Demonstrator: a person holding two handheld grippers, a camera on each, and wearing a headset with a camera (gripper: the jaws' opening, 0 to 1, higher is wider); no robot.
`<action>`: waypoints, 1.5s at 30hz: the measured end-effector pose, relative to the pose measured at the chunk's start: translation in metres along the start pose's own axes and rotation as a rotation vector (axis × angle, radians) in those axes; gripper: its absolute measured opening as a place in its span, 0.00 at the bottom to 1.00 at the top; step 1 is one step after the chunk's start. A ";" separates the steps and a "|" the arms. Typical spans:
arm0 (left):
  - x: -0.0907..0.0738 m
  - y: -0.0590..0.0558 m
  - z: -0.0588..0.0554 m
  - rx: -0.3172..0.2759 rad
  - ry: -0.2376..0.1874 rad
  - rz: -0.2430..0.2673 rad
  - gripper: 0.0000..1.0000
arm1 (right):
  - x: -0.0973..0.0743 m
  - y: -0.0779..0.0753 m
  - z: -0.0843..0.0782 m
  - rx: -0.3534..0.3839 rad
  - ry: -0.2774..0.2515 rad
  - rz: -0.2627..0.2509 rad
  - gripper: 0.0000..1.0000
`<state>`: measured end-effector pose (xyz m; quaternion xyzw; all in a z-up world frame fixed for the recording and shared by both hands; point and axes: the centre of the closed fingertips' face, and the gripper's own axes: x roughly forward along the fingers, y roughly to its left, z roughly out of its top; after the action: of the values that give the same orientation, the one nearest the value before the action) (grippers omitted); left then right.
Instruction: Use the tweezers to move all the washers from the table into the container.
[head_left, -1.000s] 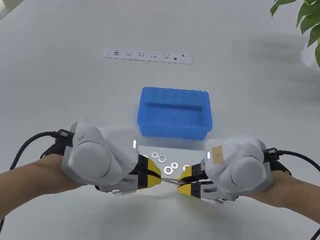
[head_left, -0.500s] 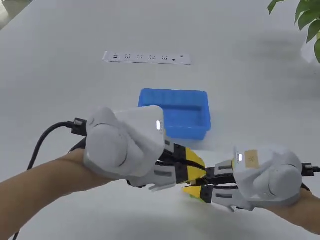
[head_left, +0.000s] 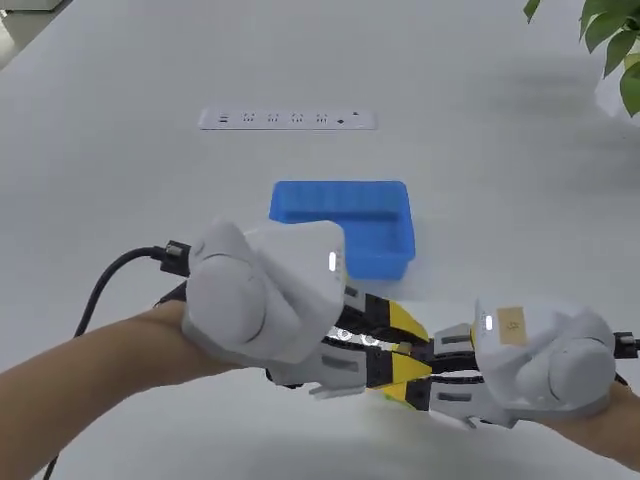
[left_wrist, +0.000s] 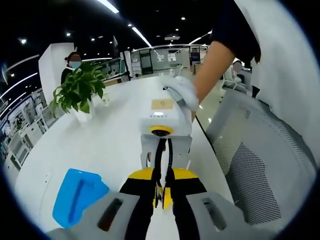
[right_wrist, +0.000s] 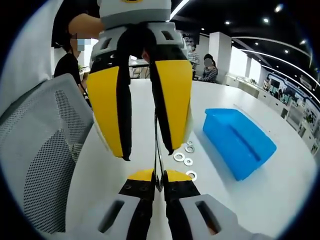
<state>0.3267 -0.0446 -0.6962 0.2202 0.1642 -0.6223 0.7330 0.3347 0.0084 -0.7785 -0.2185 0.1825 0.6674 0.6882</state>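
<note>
Four washers (right_wrist: 176, 157) on bench (right_wrist: 280, 200) nr blue container (right_wrist: 239, 141), per right gripper view. Right gripper (right_wrist: 159, 184) clamps tweezers (right_wrist: 157, 145); left gripper (left_wrist: 162, 193) jaws nearly together, grip unclear. Head view: grippers tip-to-tip.

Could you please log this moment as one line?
right gripper shut on tweezers | left gripper facing it, grip unclear | washers on table near container

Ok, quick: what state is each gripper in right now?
Left gripper: fingers on either side of the tweezers; cannot tell if they are closed on them.
Right gripper: closed, holding the tweezers.
</note>
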 end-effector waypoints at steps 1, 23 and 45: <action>0.000 0.000 -0.002 0.002 0.006 0.002 0.15 | 0.000 0.000 0.000 -0.009 0.001 0.004 0.07; -0.007 0.002 -0.013 0.096 0.035 -0.017 0.05 | 0.001 0.002 0.000 -0.051 0.022 0.036 0.08; -0.039 -0.005 -0.025 0.030 0.012 0.030 0.05 | 0.015 0.010 0.015 -0.097 0.034 -0.013 0.16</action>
<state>0.3164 0.0007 -0.6982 0.2373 0.1561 -0.6122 0.7379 0.3249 0.0289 -0.7748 -0.2640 0.1601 0.6670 0.6781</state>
